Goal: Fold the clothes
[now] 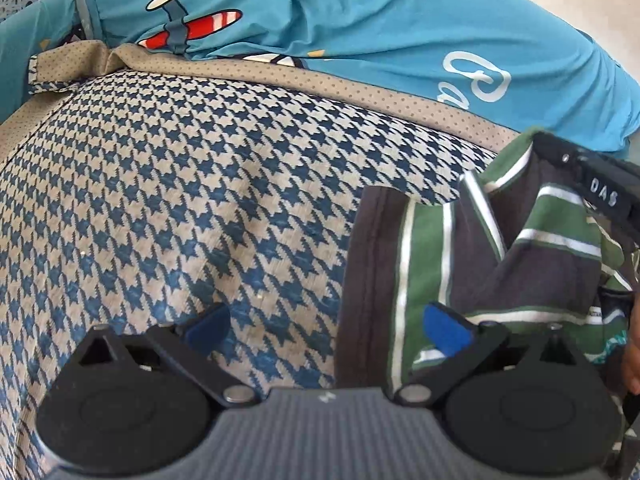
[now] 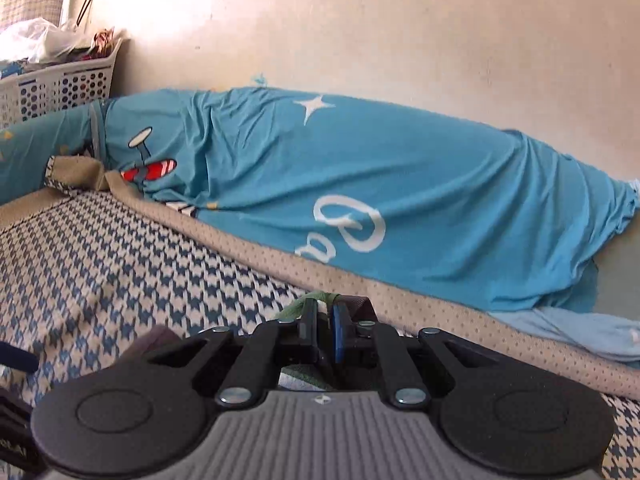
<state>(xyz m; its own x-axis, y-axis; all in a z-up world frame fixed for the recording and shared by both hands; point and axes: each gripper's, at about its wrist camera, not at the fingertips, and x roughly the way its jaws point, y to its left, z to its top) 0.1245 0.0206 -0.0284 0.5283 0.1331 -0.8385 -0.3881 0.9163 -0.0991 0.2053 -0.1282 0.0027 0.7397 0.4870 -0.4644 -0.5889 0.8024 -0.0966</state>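
Your left tool (image 1: 327, 330) stands wide open with nothing between its blue pads, hovering over the houndstooth bedcover (image 1: 180, 200). The striped garment (image 1: 480, 248), green and dark brown with white lines, lies bunched at about 3 o'clock in the left wrist view, its dark hem edge running down under your right-hand blue pad; whether that pad touches the cloth you cannot tell. Its far side is cut off behind the other tool's black body at 2 o'clock.

Your right tool (image 2: 325, 334) has its jaws nearly together, pinching a fold of that garment: only a sliver of green and brown cloth shows above the pads, the rest hidden beneath the tool body.

At 12 o'clock a blue printed sheet (image 2: 360, 184) drapes a long mound; what lies under it is hidden. A white laundry basket (image 2: 60, 84) sits at 10 o'clock, partly cropped.
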